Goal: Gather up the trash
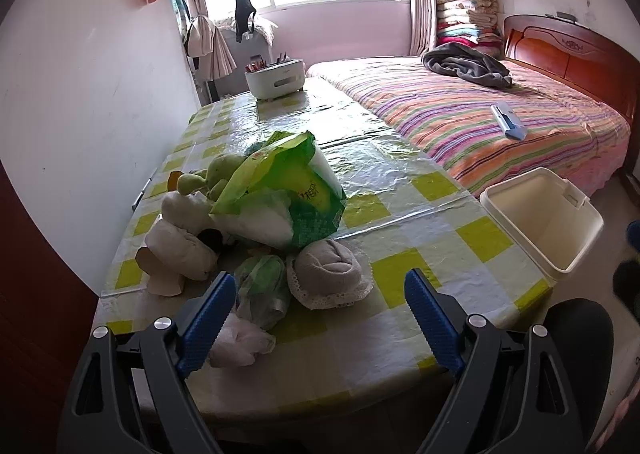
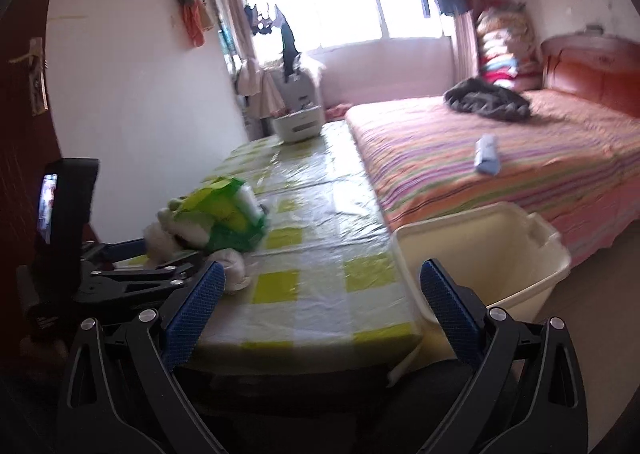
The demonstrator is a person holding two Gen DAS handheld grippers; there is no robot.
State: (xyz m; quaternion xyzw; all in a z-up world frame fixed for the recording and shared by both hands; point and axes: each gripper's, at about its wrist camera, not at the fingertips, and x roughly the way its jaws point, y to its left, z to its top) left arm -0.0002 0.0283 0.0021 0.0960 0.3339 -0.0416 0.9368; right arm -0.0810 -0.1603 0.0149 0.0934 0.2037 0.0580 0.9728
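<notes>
A pile of trash lies on the checked table (image 1: 472, 238): a green plastic package (image 1: 288, 194), crumpled paper wads (image 1: 180, 250), a grey wad on a lace doily (image 1: 328, 266), a crumpled green wrapper (image 1: 262, 286) and a white tissue (image 1: 240, 342). My left gripper (image 1: 320, 286) is open just above the near trash, its left finger beside the tissue. A cream bin (image 1: 548, 214) stands open at the table's right edge. My right gripper (image 2: 320, 274) is open and empty over the table's near edge, beside the bin (image 2: 488, 254). The left gripper (image 2: 132, 274) shows at its left by the pile (image 2: 216, 214).
Green pears (image 1: 216, 174) lie behind the package. A white container with pens (image 1: 276, 78) stands at the table's far end. A striped bed (image 1: 480, 114) with a dark garment and a blue item runs along the right. A white wall is at the left.
</notes>
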